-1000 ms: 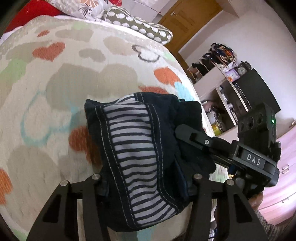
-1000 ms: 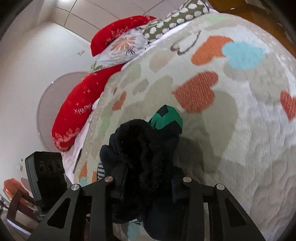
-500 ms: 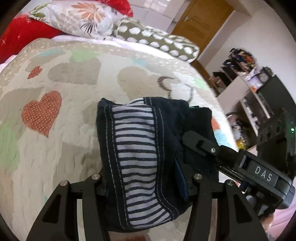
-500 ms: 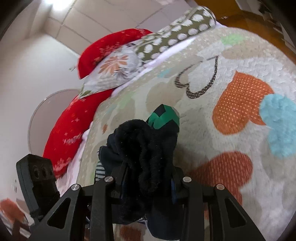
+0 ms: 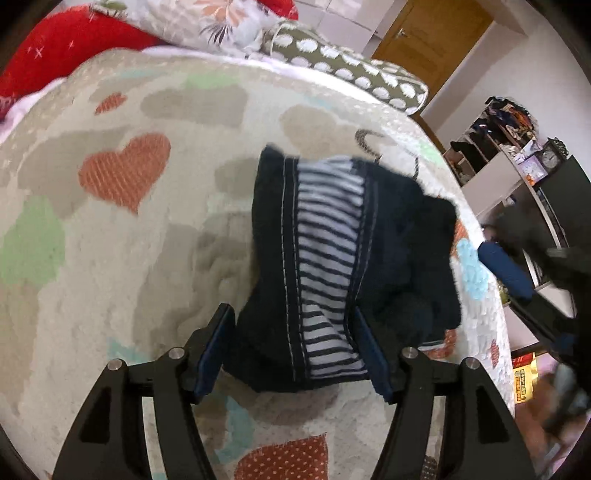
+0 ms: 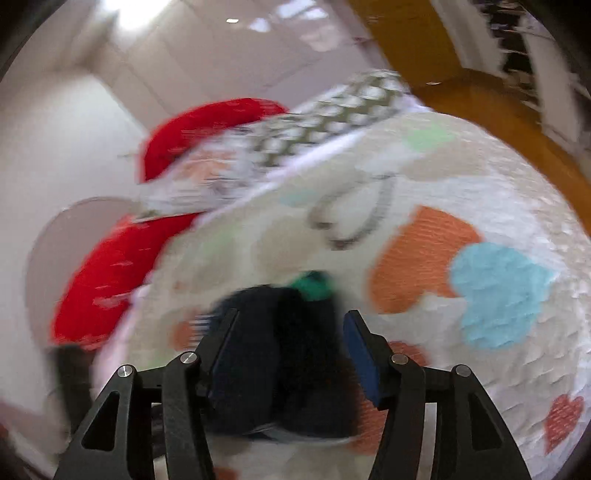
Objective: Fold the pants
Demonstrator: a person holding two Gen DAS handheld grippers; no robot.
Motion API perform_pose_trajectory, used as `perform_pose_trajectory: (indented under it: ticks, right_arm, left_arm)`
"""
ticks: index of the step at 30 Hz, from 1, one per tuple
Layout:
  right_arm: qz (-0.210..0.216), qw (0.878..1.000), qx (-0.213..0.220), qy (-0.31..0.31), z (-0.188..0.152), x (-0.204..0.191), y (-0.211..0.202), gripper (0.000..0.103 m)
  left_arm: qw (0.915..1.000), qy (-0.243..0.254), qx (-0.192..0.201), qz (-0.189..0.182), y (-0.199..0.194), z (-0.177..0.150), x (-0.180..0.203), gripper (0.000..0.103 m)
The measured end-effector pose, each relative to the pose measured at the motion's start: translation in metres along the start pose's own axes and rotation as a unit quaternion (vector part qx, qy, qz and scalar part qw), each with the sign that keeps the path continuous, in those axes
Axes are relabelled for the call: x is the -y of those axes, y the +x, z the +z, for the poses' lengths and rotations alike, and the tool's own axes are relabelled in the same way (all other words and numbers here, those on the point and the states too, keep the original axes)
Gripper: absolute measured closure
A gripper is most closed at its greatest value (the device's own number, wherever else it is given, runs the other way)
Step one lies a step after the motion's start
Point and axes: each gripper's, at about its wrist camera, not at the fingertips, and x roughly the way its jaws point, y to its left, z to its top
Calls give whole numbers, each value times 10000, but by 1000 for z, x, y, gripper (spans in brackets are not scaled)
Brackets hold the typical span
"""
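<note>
A folded bundle of dark navy pants (image 5: 332,258) is lying on a bed, on a cream quilt (image 5: 129,258) patterned with orange, green, blue and beige hearts. A panel of navy-and-white stripes is running down the middle of the bundle, edged with pale stitching. From the right wrist view, which is blurred, the same pants (image 6: 280,343) are showing a small green patch at their far end.

The left gripper (image 5: 295,350) is reaching over the near end of the bundle. Its jaws are opening, with the pants sitting between the blue pads; the left pad is standing clear of the cloth, while the right pad is right at the cloth's edge.

The right gripper (image 6: 288,347) is also opening its jaws around the bundle, and a gap is showing between the right pad and the cloth.

At the head of the bed, a red pillow (image 5: 66,48), a floral pillow (image 5: 207,18) and an olive pillow with white dots (image 5: 351,74) are lying together. Beyond the bed, a wooden door (image 5: 436,44) and cluttered shelves (image 5: 509,140) are standing against the wall.
</note>
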Motion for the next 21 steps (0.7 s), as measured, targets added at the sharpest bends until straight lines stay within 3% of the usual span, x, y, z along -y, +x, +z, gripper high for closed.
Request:
perform_pose_trajectory:
  ticks: [3, 5, 8, 9, 10, 16, 21]
  right_arm:
    - [898, 9941, -566, 241, -8, -10, 12, 49]
    - [1056, 9883, -917, 604, -14, 1, 30, 50]
    - [1, 9948, -758, 673, -18, 25, 44, 63]
    - [-473, 9950, -637, 601, -17, 29, 42, 62]
    - [-632, 9950, -546, 541, -16, 30, 37, 61]
    - [-788, 9968, -129, 82, -27, 13, -31, 50]
    - [-961, 9952, 35, -155, -65, 3, -72, 41]
  left_arm:
    - [9999, 12, 94, 103, 0, -3, 4, 37]
    - [9998, 95, 128, 122, -2, -3, 6, 36]
    - [9999, 99, 108, 21, -10, -7, 7, 35]
    - [9998, 121, 138, 54, -15, -10, 8, 35]
    - [9996, 177, 203, 128, -23, -14, 11, 35]
    - [9935, 613, 778, 564, -76, -53, 40, 34]
    - [9728, 883, 1720, 1277, -128, -97, 68, 23]
